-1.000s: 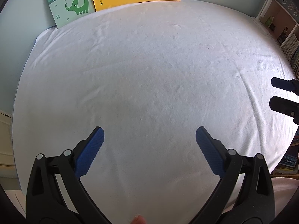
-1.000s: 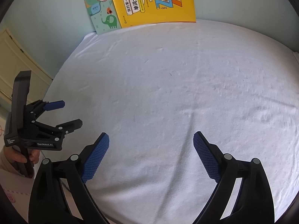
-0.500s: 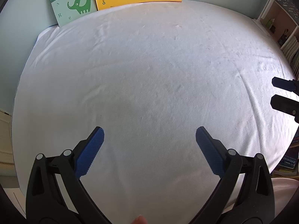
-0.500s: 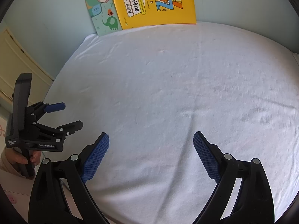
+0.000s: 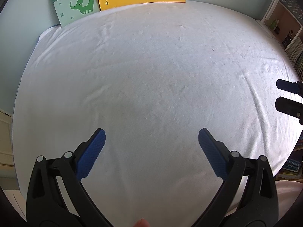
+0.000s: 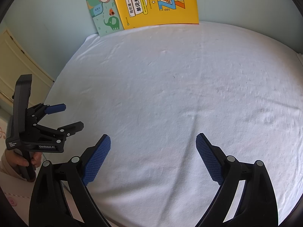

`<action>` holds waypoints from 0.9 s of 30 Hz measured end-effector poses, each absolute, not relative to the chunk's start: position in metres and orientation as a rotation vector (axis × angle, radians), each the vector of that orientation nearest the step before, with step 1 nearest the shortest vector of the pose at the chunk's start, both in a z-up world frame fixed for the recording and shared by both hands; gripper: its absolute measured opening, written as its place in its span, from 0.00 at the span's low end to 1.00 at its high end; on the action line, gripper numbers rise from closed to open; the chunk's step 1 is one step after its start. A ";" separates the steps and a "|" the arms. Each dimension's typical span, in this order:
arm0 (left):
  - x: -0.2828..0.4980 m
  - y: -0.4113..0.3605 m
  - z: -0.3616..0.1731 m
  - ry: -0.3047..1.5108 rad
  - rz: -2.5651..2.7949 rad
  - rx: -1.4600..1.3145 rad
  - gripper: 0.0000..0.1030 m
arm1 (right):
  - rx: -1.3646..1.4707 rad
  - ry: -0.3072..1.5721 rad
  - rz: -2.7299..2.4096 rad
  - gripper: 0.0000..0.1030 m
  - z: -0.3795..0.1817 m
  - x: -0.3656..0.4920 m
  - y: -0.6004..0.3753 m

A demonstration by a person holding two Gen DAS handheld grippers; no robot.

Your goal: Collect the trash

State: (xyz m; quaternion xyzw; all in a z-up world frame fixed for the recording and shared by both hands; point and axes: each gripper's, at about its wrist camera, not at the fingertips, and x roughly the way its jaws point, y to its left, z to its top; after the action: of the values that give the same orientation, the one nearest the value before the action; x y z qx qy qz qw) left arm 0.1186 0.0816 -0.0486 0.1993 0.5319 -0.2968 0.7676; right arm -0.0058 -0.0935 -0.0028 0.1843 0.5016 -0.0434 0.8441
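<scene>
No trash shows in either view. My left gripper is open and empty, held above the near part of a table covered with a white cloth. It also shows in the right wrist view, at the table's left edge, jaws apart. My right gripper is open and empty above the same white cloth. Its fingertips show at the right edge of the left wrist view.
A yellow book and a green elephant book lean on the wall at the table's far edge. A bookshelf stands to the right. A cream cabinet stands to the left.
Both grippers have stayed open. The views shifted a little: the books sit slightly lower in frame, as both grippers tilt up or move forward a bit.
</scene>
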 end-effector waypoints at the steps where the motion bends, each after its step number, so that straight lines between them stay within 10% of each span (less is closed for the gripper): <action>1: 0.118 0.081 -0.048 1.155 -0.645 0.433 0.93 | 0.389 1.059 -0.092 0.88 -0.003 -0.006 -0.094; 27: 0.117 0.077 -0.046 1.152 -0.659 0.436 0.93 | 0.401 1.063 -0.099 0.88 -0.004 -0.009 -0.091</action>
State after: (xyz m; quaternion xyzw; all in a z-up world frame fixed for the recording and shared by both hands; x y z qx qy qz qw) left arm 0.1166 0.0775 -0.0460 0.2006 0.5304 -0.3032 0.7658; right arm -0.0087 -0.0912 -0.0040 0.1899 0.5033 -0.0468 0.8417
